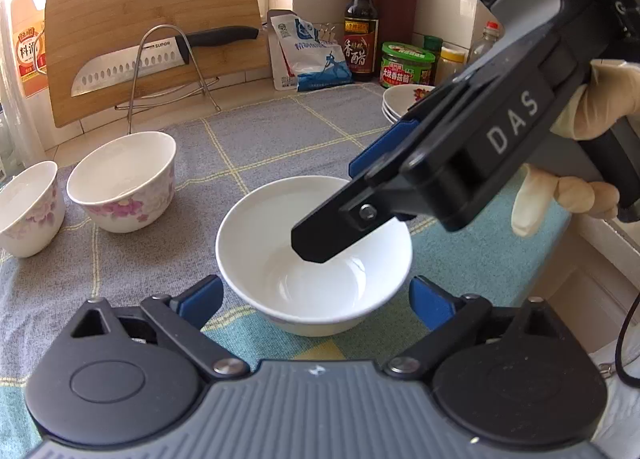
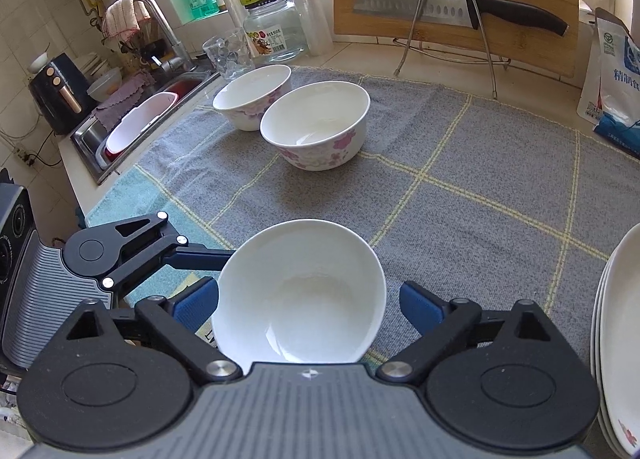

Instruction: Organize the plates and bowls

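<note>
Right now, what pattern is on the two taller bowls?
Pink flowers on white bowls, clearest in the right wrist view.

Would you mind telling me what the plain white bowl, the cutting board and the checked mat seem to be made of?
Plain white bowl: probably glazed ceramic, smooth with glossy highlights. Tan cutting board: likely bamboo or wood, matte, with fine parallel grain strips. Grey checked mat: woven cloth, towel-like, with a dull, nubby surface.

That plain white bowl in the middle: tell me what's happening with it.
A person in pale gloves holds two hand-held grippers over the plain white bowl, which sits on the grey checked cloth. The left hand-held gripper and right hand-held gripper both stand open around it, neither pressing it. Two floral bowls wait further back, and a stack of plates sits to the right.
</note>
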The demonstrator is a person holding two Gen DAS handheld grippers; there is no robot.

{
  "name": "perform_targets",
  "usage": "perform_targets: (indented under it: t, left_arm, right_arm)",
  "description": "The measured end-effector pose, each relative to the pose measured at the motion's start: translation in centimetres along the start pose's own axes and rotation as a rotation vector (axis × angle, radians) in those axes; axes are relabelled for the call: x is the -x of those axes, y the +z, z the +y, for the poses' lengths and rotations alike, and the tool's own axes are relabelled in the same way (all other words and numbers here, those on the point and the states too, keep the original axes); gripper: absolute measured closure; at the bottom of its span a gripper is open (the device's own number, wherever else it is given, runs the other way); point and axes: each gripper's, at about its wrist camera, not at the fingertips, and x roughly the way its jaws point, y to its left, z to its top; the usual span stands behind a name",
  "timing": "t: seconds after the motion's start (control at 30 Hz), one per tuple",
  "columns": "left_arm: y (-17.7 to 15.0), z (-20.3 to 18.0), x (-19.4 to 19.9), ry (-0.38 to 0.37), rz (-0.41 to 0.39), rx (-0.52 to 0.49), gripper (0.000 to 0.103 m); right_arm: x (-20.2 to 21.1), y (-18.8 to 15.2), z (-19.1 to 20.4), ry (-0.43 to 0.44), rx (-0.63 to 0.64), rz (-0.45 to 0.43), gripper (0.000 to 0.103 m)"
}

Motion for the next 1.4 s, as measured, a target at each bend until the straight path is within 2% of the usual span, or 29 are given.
perform_targets:
  t: [0.23, 0.43, 0.6, 0.77, 0.97, 1.1, 1.23, 1.4]
  left_arm:
    - [0.0, 0.2, 0.8, 0.005, -0.003, 0.028, 0.003]
    - [-0.2, 0.8, 2.5, 0.024, -0.014, 0.048, 0.003]
    - [-0.2, 2.4, 3.9, 0.085, -0.020, 0.066, 0.003]
    - [0.4, 5.1, 4.8, 0.177, -0.017, 0.078, 0.003]
    - [2.0, 8.7, 4.0, 0.253, 0.006, 0.092, 0.003]
    - [3.2, 10.8, 2.8, 0.263, 0.017, 0.092, 0.003]
    - [4.5, 12.3, 1.5, 0.264, 0.023, 0.072, 0.003]
    - [6.4, 13.9, -0.5, 0.228, 0.039, 0.036, 0.003]
  right_arm:
    - [0.2, 0.2, 0.7, -0.071, 0.029, -0.030, 0.000]
    - [0.7, 0.7, 1.7, -0.192, 0.085, -0.097, 0.000]
    - [0.8, 1.4, 1.6, -0.221, 0.117, -0.135, 0.000]
    - [0.0, 2.0, 1.5, -0.245, 0.147, -0.127, 0.000]
    - [-1.2, 3.3, 2.3, -0.276, 0.260, -0.128, 0.000]
    - [-2.2, 4.2, 2.8, -0.263, 0.321, -0.132, 0.000]
    - [-3.5, 5.2, 2.7, -0.195, 0.339, -0.133, 0.000]
    - [-5.3, 6.6, 2.2, -0.132, 0.359, -0.120, 0.000]
